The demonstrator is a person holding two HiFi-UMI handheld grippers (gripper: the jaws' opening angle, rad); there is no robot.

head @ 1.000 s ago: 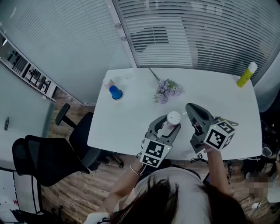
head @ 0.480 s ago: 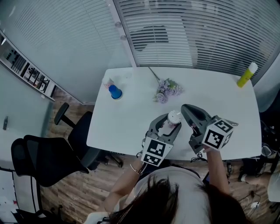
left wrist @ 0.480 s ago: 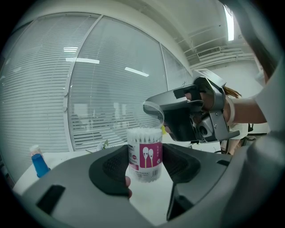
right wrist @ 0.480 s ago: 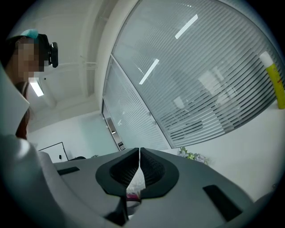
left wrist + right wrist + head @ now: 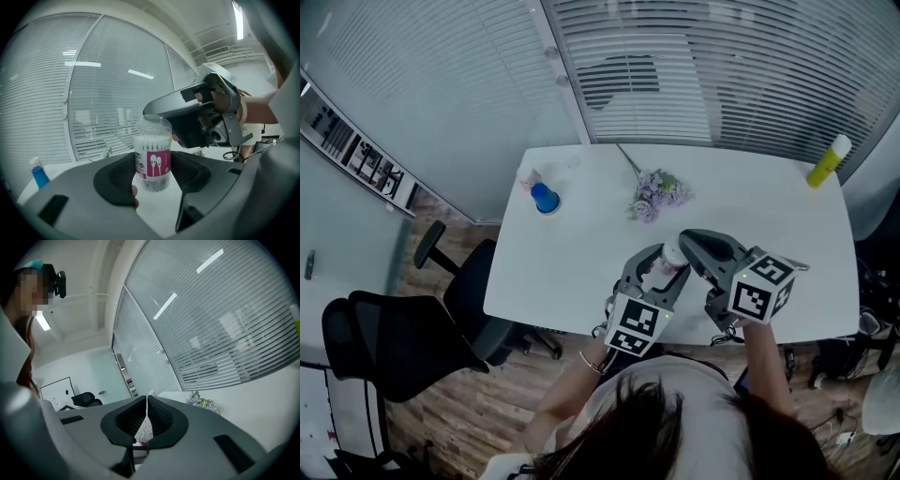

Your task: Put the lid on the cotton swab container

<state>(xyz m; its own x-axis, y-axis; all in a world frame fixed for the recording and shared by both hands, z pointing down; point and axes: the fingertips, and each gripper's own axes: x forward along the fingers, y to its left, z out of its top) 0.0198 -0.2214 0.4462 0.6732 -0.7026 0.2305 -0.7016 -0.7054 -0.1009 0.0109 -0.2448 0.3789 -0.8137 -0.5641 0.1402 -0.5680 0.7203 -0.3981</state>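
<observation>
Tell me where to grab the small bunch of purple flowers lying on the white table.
Probably the thin stem just behind the soft purple flower heads. The bunch lies flat on the white table, stem pointing to its far edge, so come from above with the tool's jaws across the stem.

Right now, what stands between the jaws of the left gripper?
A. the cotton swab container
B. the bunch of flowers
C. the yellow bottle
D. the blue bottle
A: in the left gripper view the cotton swab container stands upright between the two pads of the left gripper, which close on its sides.
</observation>
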